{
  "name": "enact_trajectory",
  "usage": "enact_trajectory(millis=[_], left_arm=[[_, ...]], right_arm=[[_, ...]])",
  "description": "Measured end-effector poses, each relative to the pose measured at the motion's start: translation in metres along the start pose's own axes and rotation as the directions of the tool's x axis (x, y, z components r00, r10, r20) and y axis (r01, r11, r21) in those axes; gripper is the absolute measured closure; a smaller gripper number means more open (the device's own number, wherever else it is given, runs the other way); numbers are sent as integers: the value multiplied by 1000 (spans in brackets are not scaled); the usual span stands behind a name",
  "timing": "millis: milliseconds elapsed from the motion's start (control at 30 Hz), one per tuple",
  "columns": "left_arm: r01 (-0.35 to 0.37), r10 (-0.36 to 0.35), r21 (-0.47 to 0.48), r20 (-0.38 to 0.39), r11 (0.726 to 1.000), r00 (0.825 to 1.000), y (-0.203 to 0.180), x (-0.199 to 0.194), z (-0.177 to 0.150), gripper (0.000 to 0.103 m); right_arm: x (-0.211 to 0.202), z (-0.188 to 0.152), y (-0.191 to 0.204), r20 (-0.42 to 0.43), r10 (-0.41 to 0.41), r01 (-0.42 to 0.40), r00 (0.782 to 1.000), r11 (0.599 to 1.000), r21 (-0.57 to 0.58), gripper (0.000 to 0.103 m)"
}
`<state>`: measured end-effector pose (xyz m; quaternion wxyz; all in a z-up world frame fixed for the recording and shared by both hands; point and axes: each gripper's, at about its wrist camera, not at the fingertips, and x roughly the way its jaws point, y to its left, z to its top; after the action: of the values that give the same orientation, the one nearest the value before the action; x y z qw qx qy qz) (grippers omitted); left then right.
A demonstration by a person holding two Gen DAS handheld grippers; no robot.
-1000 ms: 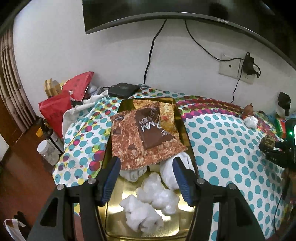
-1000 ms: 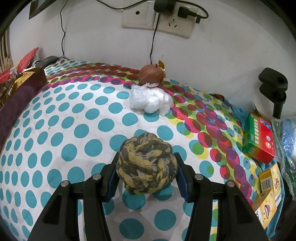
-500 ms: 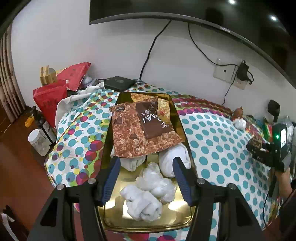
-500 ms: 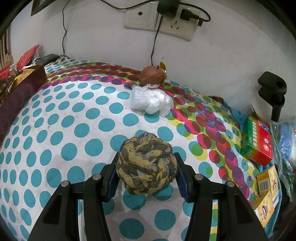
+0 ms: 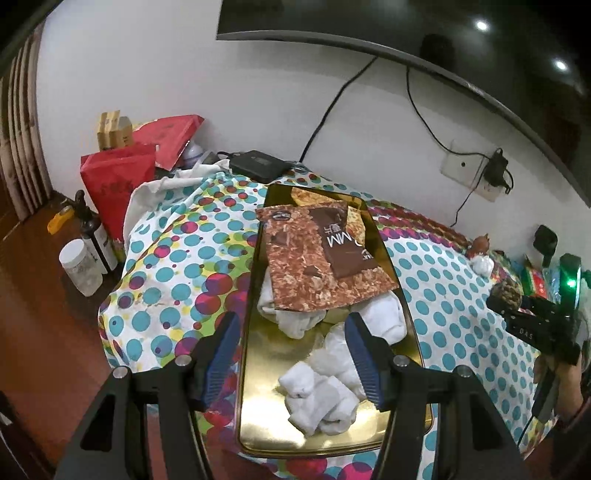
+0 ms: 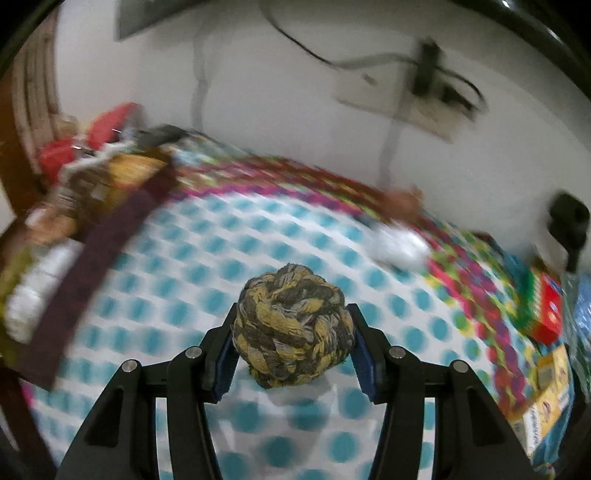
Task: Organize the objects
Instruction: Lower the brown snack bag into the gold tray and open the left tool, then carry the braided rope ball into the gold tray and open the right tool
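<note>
black gripper (image 5: 291, 349), blue ribbed pads (image 5: 221, 347), silver screws

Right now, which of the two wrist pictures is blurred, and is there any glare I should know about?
Right wrist view: the dotted tablecloth and wall socket are smeared by motion blur, while the yellow-and-grey woven rope ball in the right gripper stays sharp. Left wrist view: sharp, with glare on the shiny gold metal tray and ceiling lights reflected in the dark screen.
</note>
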<state>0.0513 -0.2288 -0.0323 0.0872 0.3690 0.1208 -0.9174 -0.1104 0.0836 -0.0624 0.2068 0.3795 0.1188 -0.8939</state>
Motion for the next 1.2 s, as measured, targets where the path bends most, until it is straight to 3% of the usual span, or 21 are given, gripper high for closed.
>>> enact_trajectory(millis=[267, 500, 833, 1200], left_arm=[[12, -12, -31, 12, 999, 1000, 14, -6, -3, 43], [18, -17, -68, 18, 998, 1000, 31, -12, -5, 43], [16, -14, -102, 11, 995, 1000, 47, -13, -9, 43], [16, -17, -123, -8, 992, 1000, 51, -9, -12, 43]], right_arm=[[-28, 27, 103, 59, 207, -199, 977, 972, -123, 52], [-23, 23, 179, -9, 315, -308, 949, 922, -234, 52], [-7, 21, 234, -55, 315, -318, 948, 910, -266, 52], [5, 20, 240, -85, 294, -306, 952, 911, -278, 51]])
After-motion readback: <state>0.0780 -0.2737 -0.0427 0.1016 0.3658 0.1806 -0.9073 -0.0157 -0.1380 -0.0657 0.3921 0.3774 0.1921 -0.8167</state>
